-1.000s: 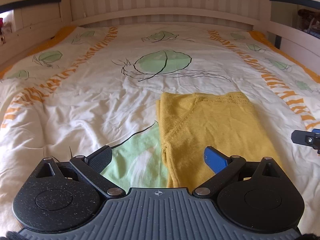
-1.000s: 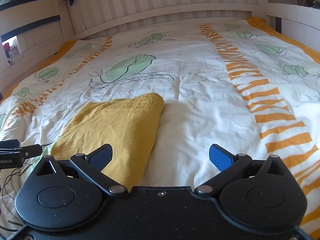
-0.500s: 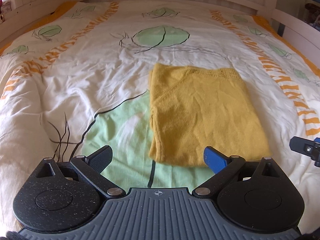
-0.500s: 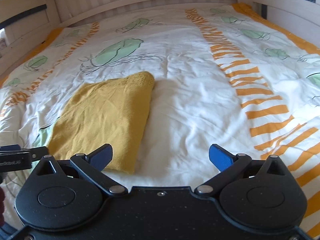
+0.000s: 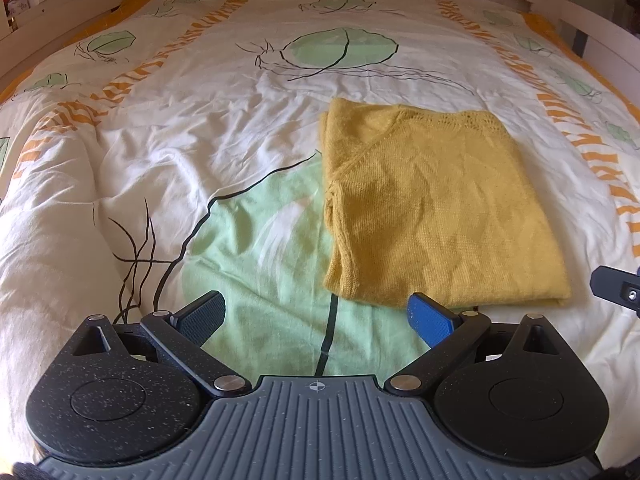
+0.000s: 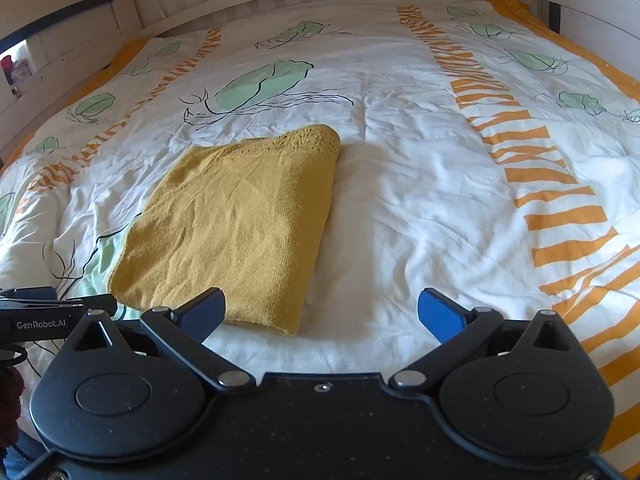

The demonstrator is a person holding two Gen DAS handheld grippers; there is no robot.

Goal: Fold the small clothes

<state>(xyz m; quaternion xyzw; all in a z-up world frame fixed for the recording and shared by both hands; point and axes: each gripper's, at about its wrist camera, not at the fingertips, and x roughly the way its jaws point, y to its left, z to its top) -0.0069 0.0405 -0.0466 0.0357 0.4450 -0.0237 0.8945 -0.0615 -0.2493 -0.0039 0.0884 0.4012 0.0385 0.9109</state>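
A mustard-yellow knitted garment lies folded into a flat rectangle on the bed's white duvet, its lacy openwork edge at the far end. The left tongs and right tongs hover before its near edge, both spread wide and empty.
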